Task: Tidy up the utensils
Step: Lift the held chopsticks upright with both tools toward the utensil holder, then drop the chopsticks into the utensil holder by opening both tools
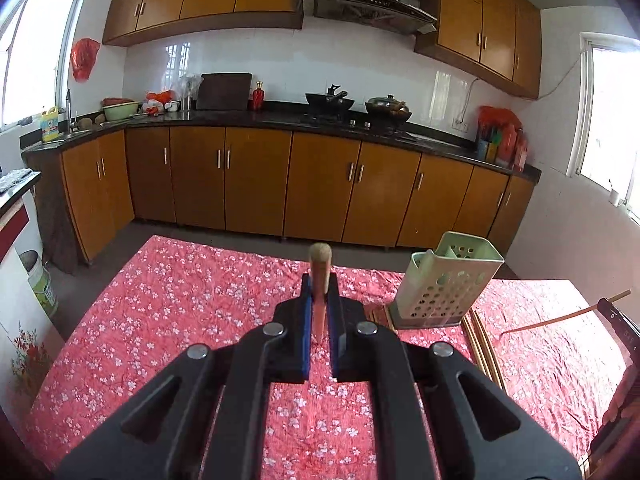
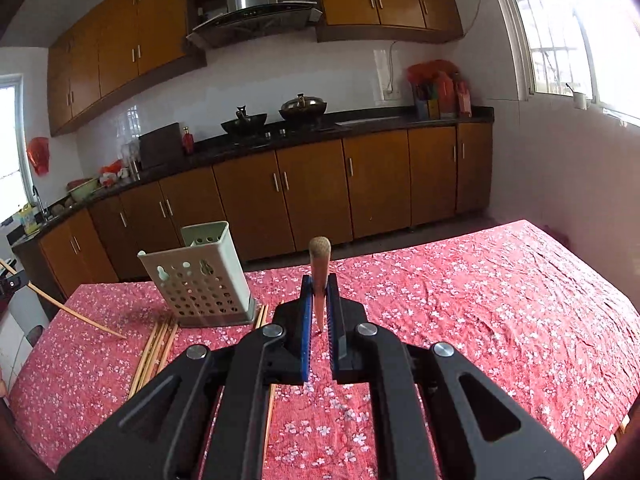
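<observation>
Wooden chopsticks are pinched in both tools, each pointing straight out along the fingers with its blunt end farthest from the camera. The left tool (image 1: 320, 300) has its blue pads pressed onto one chopstick (image 1: 321, 276), long axis running away from the wrist, the thin tip down by the cloth between the fingers. The right tool (image 2: 319, 300) grips another chopstick (image 2: 320, 272) the same way.

Beyond and to the right of the left tool stands a pale green perforated chopstick holder (image 1: 444, 280), leaning slightly, open mouth up. From the right tool it sits ahead and to the left (image 2: 200, 276). Loose chopsticks (image 2: 156, 352) lie flat on the red floral cloth (image 2: 480, 320) covering the surface, just below and left of the holder, their lengths running roughly toward the right tool.

Only the left view catches the other tool at its far right edge with its chopstick slanting down to the cloth; the right view shows the same in mirror at its left edge. Brown kitchen cabinets (image 1: 240, 180) line the wall behind.
</observation>
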Demonstrator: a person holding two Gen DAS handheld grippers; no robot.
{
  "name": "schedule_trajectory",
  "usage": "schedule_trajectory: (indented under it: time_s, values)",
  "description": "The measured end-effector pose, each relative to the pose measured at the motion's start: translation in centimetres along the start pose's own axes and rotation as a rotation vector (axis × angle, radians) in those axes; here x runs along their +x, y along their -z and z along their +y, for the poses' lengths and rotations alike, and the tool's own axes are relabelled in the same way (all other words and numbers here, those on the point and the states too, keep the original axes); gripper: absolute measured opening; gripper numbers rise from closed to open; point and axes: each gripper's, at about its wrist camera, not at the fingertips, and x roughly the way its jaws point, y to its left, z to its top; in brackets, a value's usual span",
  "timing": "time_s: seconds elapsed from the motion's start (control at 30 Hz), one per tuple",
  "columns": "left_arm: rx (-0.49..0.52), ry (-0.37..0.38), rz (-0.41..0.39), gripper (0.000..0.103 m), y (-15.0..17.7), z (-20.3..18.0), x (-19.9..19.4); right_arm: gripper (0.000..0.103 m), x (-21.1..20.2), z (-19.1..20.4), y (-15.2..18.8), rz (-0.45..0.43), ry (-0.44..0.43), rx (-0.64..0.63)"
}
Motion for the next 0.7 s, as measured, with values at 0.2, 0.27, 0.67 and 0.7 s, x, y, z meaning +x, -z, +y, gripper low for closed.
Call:
schedule_trajectory:
  time_s: [0.2, 0.27, 0.67, 0.7]
  values:
    - [0.004, 0.006, -0.018, 0.008, -1.4, -0.4, 0.2, 0.007, 0.2, 0.2, -1.5, -0.018, -0.020, 0.017]
    - [0.011, 0.009, -0.031, 0.008, -1.9, -0.6, 0.2, 0.007, 0.1, 0.2, -2.4, -0.039, -0.029, 0.022]
    - [-0.019, 0.125, -0.235, 0.008, -9.9, -4.6, -2.8, 0.007, -2.6, 2.5, -10.5, -0.293, -0.171, 0.077]
    - [-0.018, 0.140, -0.248, 0.008, -10.5, -5.2, -3.0, 0.007, -2.8, 2.8, -10.8, -0.314, -0.183, 0.081]
